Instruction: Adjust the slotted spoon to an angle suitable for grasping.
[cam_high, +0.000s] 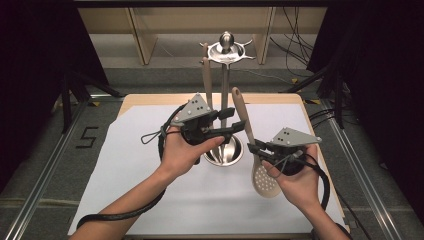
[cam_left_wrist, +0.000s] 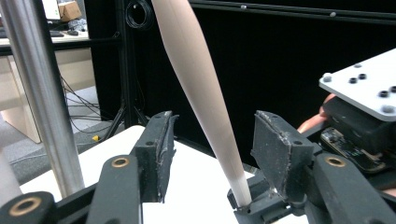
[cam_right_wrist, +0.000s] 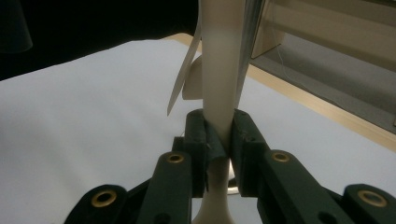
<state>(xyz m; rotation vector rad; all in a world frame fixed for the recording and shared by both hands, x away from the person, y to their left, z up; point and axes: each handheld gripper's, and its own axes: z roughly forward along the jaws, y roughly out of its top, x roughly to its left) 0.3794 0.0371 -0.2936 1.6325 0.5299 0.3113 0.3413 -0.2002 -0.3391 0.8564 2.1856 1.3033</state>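
The right claw (cam_high: 258, 146) is clamped on the handle of a pale slotted spoon (cam_high: 265, 177), low down near where the handle widens into the perforated head. In the right gripper view the two black jaws press on either side of that handle (cam_right_wrist: 218, 107), with the pads touching it and no gap showing. The spoon stands tilted: its head hangs down toward the person, just above the counter (cam_high: 150, 200), and its handle rises up and away toward the middle of the counter.

The left claw (cam_high: 227, 121) stands open around the upper part of the same handle. In the left gripper view the handle (cam_left_wrist: 205, 102) passes between the two spread jaws, nearer the right-hand one, with clear space on the other side; whether it brushes that nearer pad is hard to tell from this angle. The right gripper's grey plate (cam_left_wrist: 362, 86) shows at the right edge of that view.

Just behind and between the two claws stands a steel utensil stand (cam_high: 225, 150), its round base resting on the white sheet that covers the counter. Its upright post (cam_left_wrist: 39, 98) rises to a crown with hooks (cam_high: 227, 50). A second wooden utensil (cam_high: 206, 75) hangs from the crown on the left side of the post. The left hand (cam_high: 185, 152) holds its gripper just left of the stand's base, and the right hand (cam_high: 297, 180) sits near the counter's right edge.
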